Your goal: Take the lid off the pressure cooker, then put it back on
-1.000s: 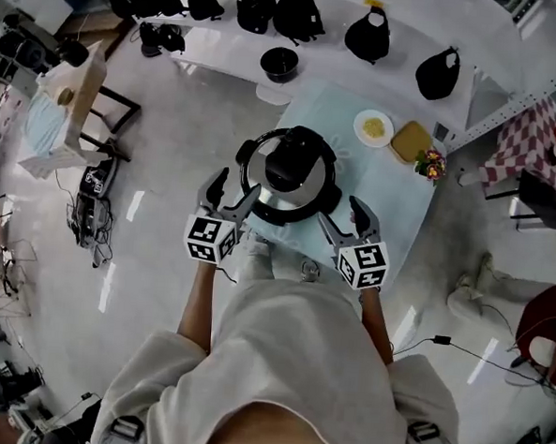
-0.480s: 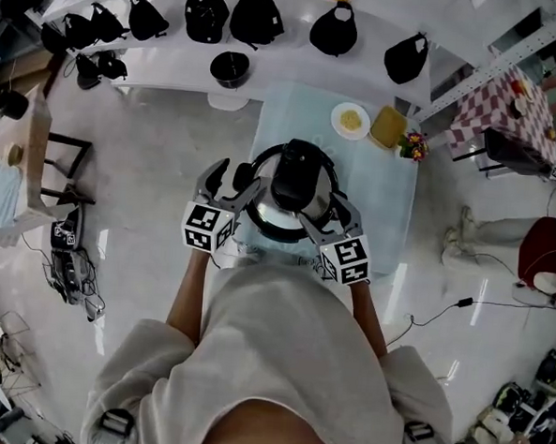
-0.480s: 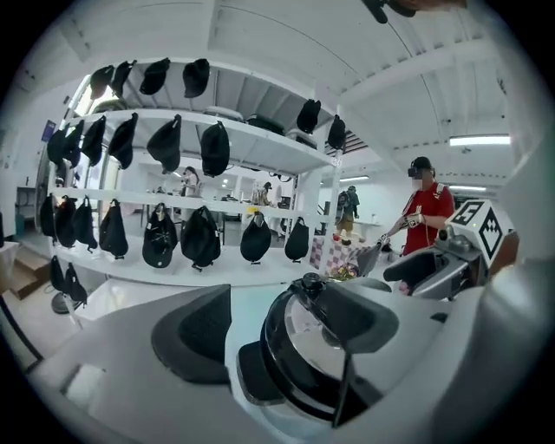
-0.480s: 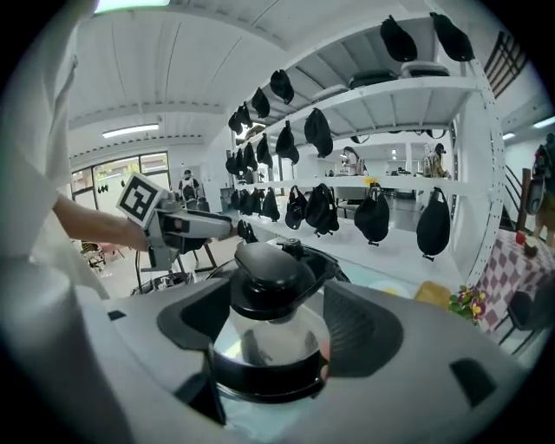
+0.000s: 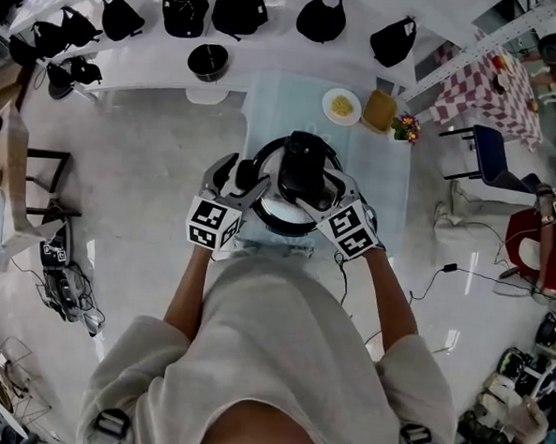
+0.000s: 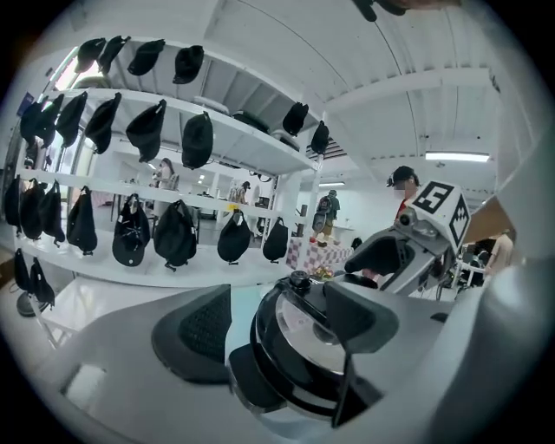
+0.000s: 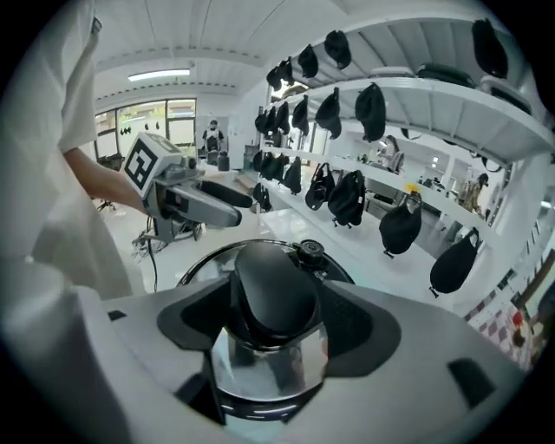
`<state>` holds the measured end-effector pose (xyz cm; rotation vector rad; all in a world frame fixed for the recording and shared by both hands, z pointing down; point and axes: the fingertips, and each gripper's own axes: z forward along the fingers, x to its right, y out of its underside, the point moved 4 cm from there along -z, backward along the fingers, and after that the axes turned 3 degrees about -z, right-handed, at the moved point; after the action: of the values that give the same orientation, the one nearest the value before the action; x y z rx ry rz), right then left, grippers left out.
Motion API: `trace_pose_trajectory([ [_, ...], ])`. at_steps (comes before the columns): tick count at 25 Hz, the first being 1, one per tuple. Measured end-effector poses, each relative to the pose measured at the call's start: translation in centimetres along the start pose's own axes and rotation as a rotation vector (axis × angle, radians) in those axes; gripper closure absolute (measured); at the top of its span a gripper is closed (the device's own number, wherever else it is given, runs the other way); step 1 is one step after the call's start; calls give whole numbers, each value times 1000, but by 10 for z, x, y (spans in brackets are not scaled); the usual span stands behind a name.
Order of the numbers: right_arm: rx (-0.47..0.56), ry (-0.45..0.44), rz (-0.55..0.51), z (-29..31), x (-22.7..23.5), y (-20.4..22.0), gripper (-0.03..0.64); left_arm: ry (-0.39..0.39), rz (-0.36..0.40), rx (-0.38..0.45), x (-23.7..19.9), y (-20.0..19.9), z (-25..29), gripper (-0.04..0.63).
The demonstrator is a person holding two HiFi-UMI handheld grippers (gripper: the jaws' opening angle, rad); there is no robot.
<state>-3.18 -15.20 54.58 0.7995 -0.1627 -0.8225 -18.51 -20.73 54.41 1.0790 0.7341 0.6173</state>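
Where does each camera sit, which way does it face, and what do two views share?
Head view: on the person's head, looking steeply down at the pressure cooker; torso, forearms, left gripper, right gripper show.
Left gripper view: on the left gripper, facing the cooker's side; own jaws apart, cooker's edge between.
Right gripper view: on the right gripper, facing the lid handle; own jaws flank it.
Shared: both gripper views show the other gripper and the shelves of caps.

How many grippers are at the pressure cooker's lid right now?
2. The left gripper brackets the left rim of the steel-and-black lid; the right gripper straddles its black top handle. None hidden.
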Motion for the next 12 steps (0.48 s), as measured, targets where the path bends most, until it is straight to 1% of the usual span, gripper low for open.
trace_pose_trajectory([
  [3,-115,-58,-85,11,2,-9,304,18,-4,11,-6,2,-5,272],
  [9,-318,-229,-293,33,-1,-15,305,41,-25,16,-10,5,-9,271],
  [12,-405,-319,-360,40,-4,-19,305,44,-24,21,-16,2,-12,272],
])
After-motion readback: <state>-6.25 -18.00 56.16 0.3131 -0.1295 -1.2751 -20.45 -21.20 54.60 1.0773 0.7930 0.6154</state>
